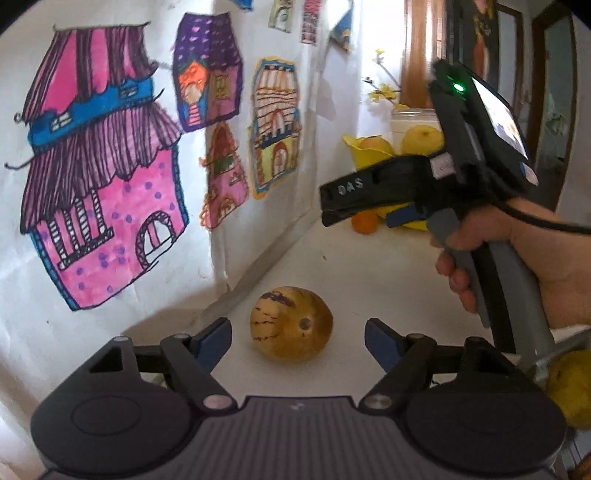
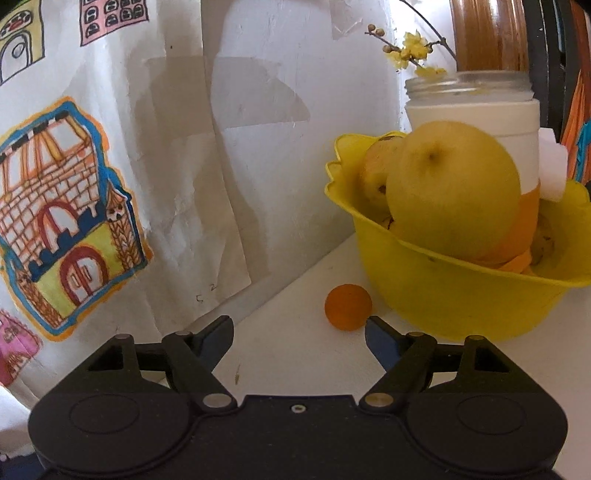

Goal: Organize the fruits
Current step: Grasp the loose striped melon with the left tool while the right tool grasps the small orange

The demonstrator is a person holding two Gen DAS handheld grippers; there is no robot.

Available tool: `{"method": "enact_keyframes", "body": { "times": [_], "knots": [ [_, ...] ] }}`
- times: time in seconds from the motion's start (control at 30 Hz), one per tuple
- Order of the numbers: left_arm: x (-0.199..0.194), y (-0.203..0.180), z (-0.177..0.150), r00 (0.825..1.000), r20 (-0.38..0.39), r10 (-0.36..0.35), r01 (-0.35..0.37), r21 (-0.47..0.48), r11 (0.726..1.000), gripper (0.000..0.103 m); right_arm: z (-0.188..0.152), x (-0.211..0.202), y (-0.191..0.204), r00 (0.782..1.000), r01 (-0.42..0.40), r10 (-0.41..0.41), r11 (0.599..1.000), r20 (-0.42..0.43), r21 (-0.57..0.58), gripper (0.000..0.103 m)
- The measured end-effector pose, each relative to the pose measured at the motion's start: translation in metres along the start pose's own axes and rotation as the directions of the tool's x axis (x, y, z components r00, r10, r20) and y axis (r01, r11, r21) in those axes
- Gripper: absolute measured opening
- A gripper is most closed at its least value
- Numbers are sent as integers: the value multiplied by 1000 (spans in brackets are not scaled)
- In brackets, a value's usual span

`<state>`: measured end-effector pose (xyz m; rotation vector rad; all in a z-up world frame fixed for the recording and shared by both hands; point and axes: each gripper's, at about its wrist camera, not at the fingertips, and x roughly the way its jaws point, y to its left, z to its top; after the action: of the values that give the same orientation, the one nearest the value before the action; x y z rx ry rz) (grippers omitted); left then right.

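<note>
Now left gripper [image 1: 298, 341] spread, striped melon [image 1: 291, 324] dead ahead between fingers; right gripper [image 2: 299, 332] spread, small orange [image 2: 348, 306] ahead-right.

A white surface [image 1: 332, 266] runs into a corner of white walls [image 2: 258, 55]. Sheets of creased paper hang on them, covered with children's drawings of houses: a large pink one with a striped purple roof [image 1: 99, 192], a purple one [image 1: 207, 70], a yellow-and-orange brick one [image 2: 62, 218]. Daylight falls from the right, where a wooden post [image 2: 487, 33] and dark door frames [image 1: 550, 92] stand.
</note>
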<state>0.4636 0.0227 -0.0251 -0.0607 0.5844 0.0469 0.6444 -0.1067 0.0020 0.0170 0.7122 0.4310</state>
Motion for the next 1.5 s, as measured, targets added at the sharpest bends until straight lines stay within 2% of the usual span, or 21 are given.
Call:
{"method": "enact_keyframes", "body": {
  "times": [0.17, 0.37, 0.63, 0.87, 1.07, 1.17, 1.37, 1.5],
  "knots": [
    [17, 6, 4, 1000, -4, 28, -28, -61, 998, 81, -7, 13, -1, 1000, 8, -8, 1000, 2, -23, 81],
    [27, 10, 4, 999, -29, 25, -28, -106, 994, 79, -11, 31, -9, 1000, 18, -18, 1000, 19, 0, 78],
    [39, 11, 12, 1000, -24, 10, -13, -145, 989, 59, -11, 45, -12, 999, 9, -9, 1000, 49, 2, 75],
    [45, 14, 14, 1000, -20, -8, 5, -177, 984, 57, -9, 37, -14, 998, 9, -10, 1000, 59, 16, 58],
    [43, 17, 12, 1000, -18, -12, 9, -192, 981, 56, -9, 36, -18, 997, 51, -52, 999, 64, 20, 45],
    [38, 21, 7, 1000, -15, -14, 11, -199, 980, 56, -11, 30, -22, 995, 77, -79, 997, 65, 20, 34],
    [32, 24, 4, 1000, -12, -21, 18, -210, 978, 54, -14, 28, -19, 995, 77, -76, 997, 60, -10, 33],
    [26, 28, -1, 999, -9, -44, 41, -223, 974, 54, -15, 20, -15, 998, 68, -67, 997, 17, -39, 33]
  ]
}}
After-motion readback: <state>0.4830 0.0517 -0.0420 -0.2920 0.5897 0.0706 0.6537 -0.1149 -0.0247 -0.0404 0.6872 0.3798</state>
